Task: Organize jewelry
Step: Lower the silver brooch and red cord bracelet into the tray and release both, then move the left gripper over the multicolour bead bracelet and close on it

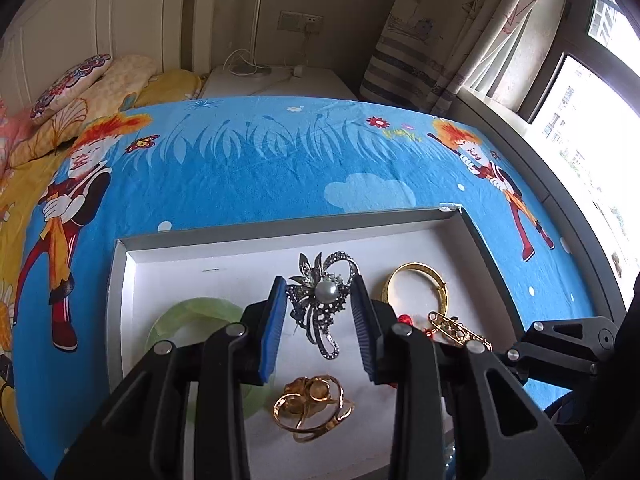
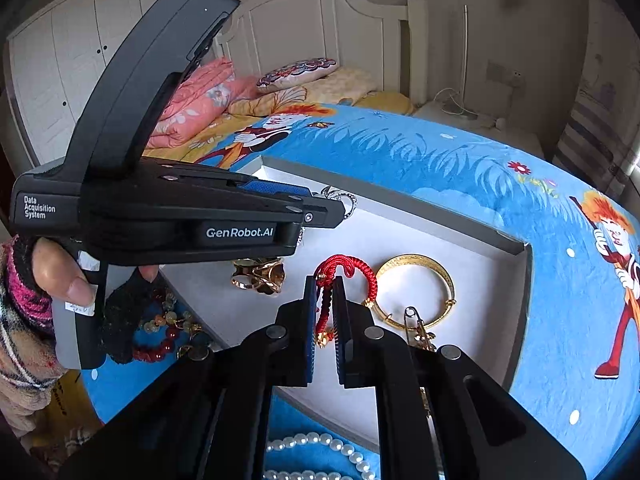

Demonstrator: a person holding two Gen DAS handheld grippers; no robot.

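Bright blue cartoon-printed bedding (image 1: 260, 176) covers a bed in a small bedroom, with a white headboard (image 2: 304, 20) behind it and a window (image 1: 580, 120) to one side. On the bedding sits a shallow white tray (image 1: 168, 258) holding jewelry. The left gripper (image 1: 320, 320) hangs over the tray with its blue-padded jaws spread wide, holding nothing; a silver pearl brooch (image 1: 326, 300) lies on the tray floor between them. A green jade bangle (image 1: 180, 320) rests to its left, a gold ring (image 1: 310, 406) nearer the camera, and a gold bangle (image 1: 418, 286) to the right beside a gold safety pin (image 1: 456, 328). The right gripper (image 2: 324, 320) has its jaws pressed nearly together around a red braided cord bracelet (image 2: 344, 270). Outside the tray lie a beaded bracelet (image 2: 164, 332) and a white pearl strand (image 2: 320, 452).
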